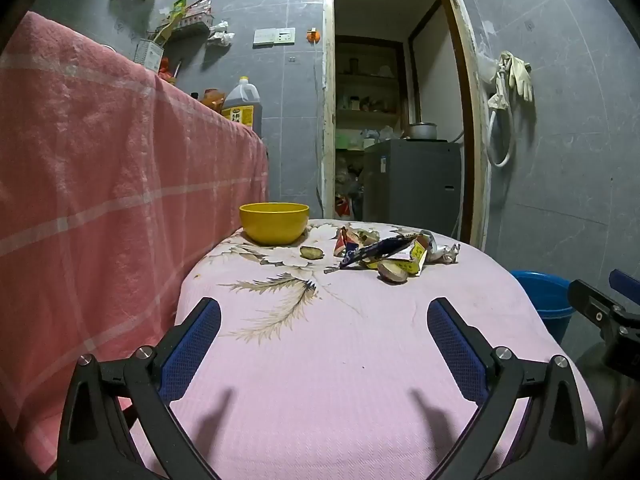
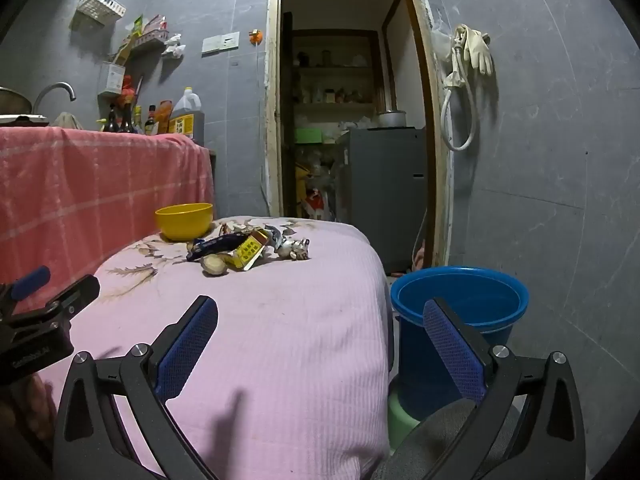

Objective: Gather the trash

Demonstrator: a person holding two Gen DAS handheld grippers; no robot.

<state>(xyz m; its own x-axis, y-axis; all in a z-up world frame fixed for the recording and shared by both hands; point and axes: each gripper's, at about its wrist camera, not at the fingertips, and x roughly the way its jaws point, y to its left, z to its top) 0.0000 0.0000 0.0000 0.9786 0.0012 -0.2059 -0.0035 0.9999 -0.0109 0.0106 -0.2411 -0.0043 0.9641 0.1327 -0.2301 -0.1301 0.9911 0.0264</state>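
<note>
Dim indoor light from overhead, soft shadows on the cloth, sharp focus, fisheye bending and dark corners.

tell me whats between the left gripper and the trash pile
Only bare pink tablecloth, with a printed feather pattern. Nothing stands between the open left gripper and the trash pile. The left wrist view shows it best.

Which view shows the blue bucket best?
Right wrist view: the blue bucket shows its whole rim and empty inside, beside the table. The left wrist view catches only part of it behind the table's edge.
</note>
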